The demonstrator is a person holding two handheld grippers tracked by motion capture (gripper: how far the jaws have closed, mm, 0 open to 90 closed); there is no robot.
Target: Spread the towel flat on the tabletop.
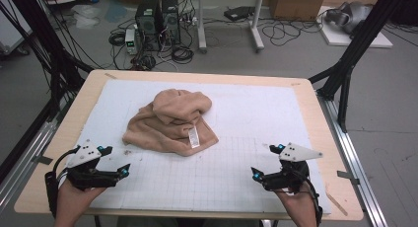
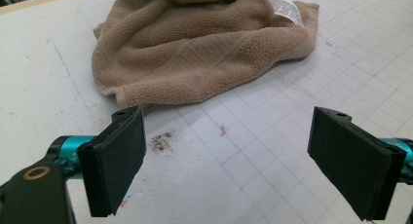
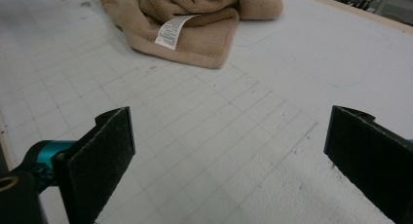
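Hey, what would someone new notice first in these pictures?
A crumpled tan towel lies heaped mid-table on the white gridded mat, its white care label facing up near the front edge. Nearer the person, the left tool and right tool hover open, empty, aimed toward it.

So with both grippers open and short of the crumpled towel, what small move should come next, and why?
Probably bring the left gripper forward to the towel, at its near left edge. The towel lies bunched on the white mat, untouched; both sets of jaws stand open and empty, and the right gripper sits farther from the cloth.
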